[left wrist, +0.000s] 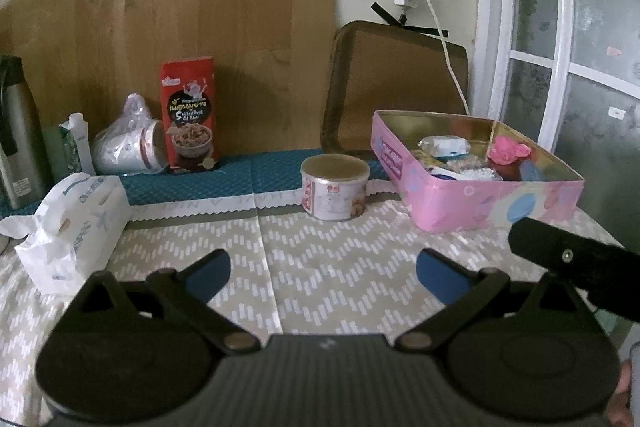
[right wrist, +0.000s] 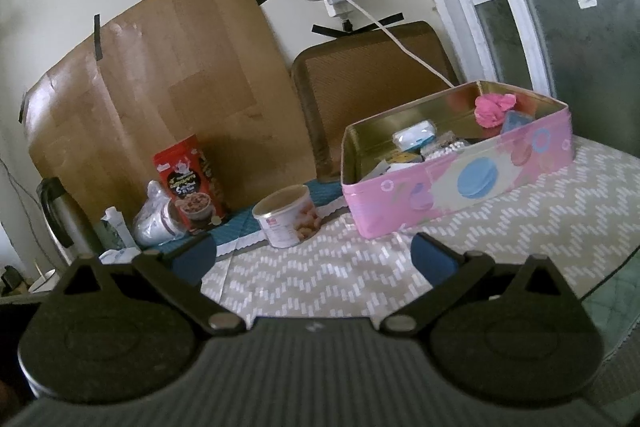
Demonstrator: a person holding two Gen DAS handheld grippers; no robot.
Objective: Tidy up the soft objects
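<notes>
A pink tin box (left wrist: 480, 205) (right wrist: 456, 187) stands open at the right of the table. Inside it lie a crumpled pink soft thing (left wrist: 508, 150) (right wrist: 493, 109), a white-and-blue packet (left wrist: 446, 146) (right wrist: 414, 135) and other small items. A white tissue pack (left wrist: 76, 227) lies at the left, with only a corner (right wrist: 116, 255) showing in the right wrist view. My left gripper (left wrist: 323, 273) is open above the cloth, nothing between its blue pads. My right gripper (right wrist: 314, 255) is open too, short of the tin; part of it (left wrist: 576, 267) shows in the left wrist view.
A round can (left wrist: 335, 191) (right wrist: 286, 221) stands mid-table. Along the back wall are a red snack box (left wrist: 188, 115) (right wrist: 188, 183), bagged cups (left wrist: 128, 147) (right wrist: 154, 223), a steel flask (left wrist: 18, 135) (right wrist: 60, 215) and a leaning brown tray (left wrist: 396, 87) (right wrist: 372, 83). The table edge (right wrist: 616, 259) runs at right.
</notes>
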